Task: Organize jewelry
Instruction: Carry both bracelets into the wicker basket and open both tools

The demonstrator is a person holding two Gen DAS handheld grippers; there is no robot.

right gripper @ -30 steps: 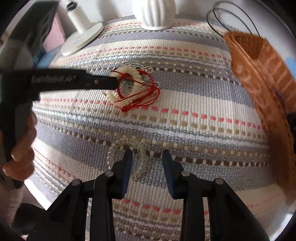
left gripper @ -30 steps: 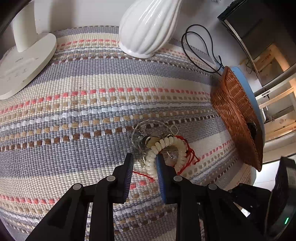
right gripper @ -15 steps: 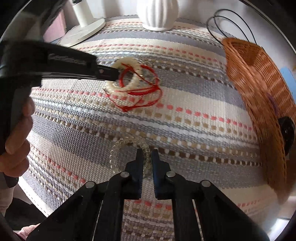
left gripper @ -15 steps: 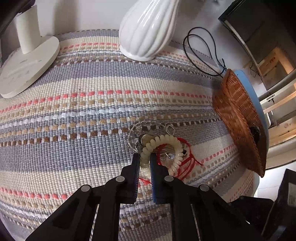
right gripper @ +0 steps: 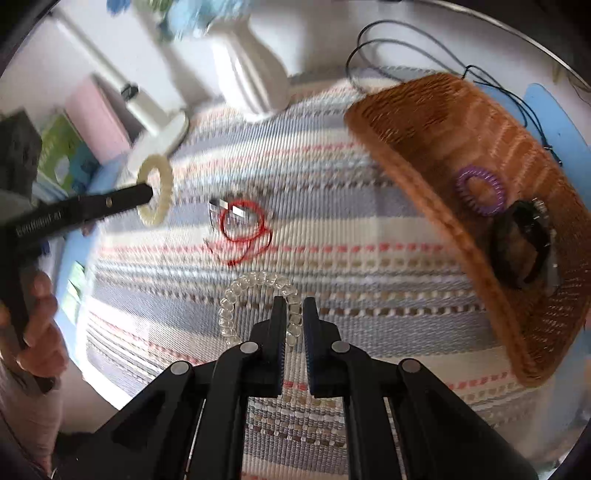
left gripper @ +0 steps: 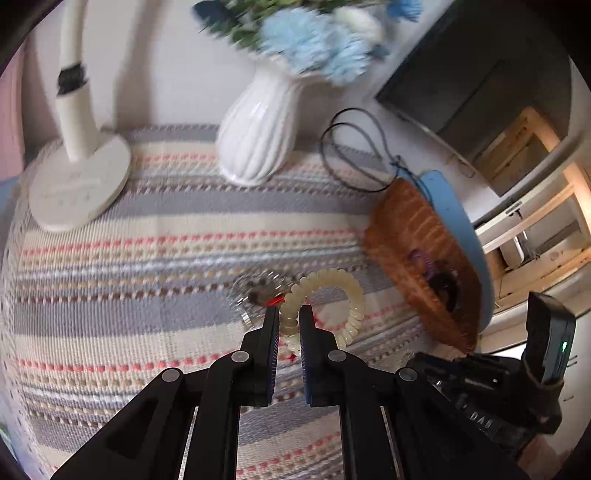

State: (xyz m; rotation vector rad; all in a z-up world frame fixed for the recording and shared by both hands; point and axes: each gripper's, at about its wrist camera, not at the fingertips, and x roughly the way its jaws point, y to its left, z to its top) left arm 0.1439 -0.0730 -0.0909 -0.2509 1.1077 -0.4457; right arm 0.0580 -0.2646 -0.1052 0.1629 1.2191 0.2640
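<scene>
Over on the left, the left tongs (left gripper: 288, 321) are pinching the cream spiral bracelet (left gripper: 332, 299), and it is hanging off the striped woven mat (left gripper: 147, 266), its loop curling away toward two o'clock of the tips. In the right wrist view the same bracelet is showing at ten o'clock, dangling from the black tongs, with a hand (right gripper: 37, 317) gripping the handle at the left edge. At eleven o'clock of the left tips, a blurred silver chain (left gripper: 255, 291) with a red cord (right gripper: 243, 229) is lying on the mat. At the far edge, a white lamp base (left gripper: 77, 184) is sitting at ten o'clock and a ribbed white vase (left gripper: 258, 140) with blue flowers (left gripper: 317, 40) at twelve.

Moving to the middle, the right tongs (right gripper: 294, 321) are pressing together on a clear beaded bracelet (right gripper: 255, 291); one side of the loop is caught between the pads while the rest is arching toward eleven o'clock, and I cannot tell whether it is clearing the mat.

On the right, the wicker basket (right gripper: 424, 133) is standing at two o'clock, holding a purple spiral band (right gripper: 480, 192) and, just beside it at four o'clock, a black bangle (right gripper: 524, 247). A black cable (right gripper: 388, 33) is looping behind the basket.
</scene>
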